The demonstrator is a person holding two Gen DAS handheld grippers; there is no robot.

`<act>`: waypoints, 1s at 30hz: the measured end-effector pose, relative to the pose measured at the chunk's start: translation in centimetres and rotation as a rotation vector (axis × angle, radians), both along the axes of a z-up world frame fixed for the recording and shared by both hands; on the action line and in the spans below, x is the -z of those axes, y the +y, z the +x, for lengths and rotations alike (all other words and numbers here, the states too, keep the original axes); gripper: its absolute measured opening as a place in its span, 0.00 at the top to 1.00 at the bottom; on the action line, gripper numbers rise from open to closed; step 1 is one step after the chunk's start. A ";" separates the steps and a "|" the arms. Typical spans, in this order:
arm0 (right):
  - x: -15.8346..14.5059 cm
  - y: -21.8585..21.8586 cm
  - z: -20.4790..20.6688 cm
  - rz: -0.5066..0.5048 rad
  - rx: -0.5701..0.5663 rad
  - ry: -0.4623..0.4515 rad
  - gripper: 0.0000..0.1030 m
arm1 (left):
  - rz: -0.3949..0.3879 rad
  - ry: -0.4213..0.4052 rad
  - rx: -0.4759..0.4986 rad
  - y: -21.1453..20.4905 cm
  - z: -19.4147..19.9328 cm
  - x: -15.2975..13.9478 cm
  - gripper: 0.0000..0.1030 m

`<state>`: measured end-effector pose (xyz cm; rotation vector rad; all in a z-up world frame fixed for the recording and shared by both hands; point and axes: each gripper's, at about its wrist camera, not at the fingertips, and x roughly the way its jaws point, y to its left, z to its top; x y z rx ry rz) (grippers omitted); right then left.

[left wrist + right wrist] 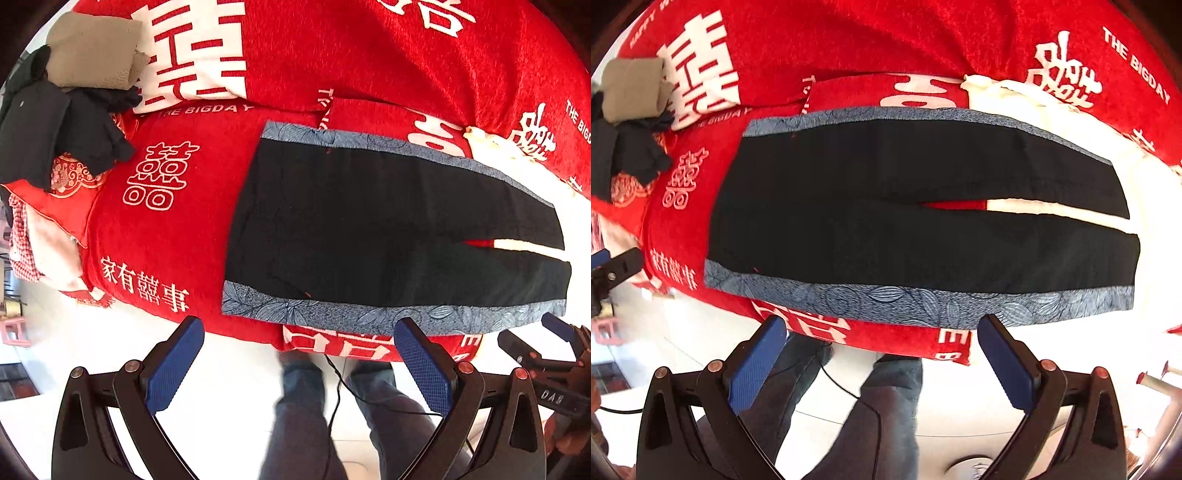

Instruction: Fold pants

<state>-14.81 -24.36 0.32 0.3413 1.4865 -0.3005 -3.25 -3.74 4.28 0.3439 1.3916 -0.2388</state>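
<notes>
Black pants with blue leaf-patterned side stripes lie flat on a red bedspread, waistband to the left, legs to the right with a narrow gap between them. They also show in the right wrist view. My left gripper is open and empty, held above the floor just short of the pants' near striped edge. My right gripper is open and empty, also just short of that near edge. The right gripper's fingers show at the right of the left wrist view.
A heap of dark clothes and a folded beige cloth lie at the far left of the bed. A white cloth lies under the leg ends. The person's legs in jeans and a black cable stand below the bed's edge.
</notes>
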 end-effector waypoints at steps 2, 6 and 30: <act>0.4 -0.2 0.1 0.007 -0.003 0.007 0.00 | 0.006 0.002 0.013 0.4 0.2 0.9 0.00; 1.3 -0.2 0.4 0.011 0.013 0.010 0.00 | -0.019 0.023 0.029 1.3 1.1 3.7 0.00; 14.1 4.5 1.6 0.656 0.183 -0.254 0.04 | -0.347 0.099 -0.174 11.4 3.7 17.0 0.04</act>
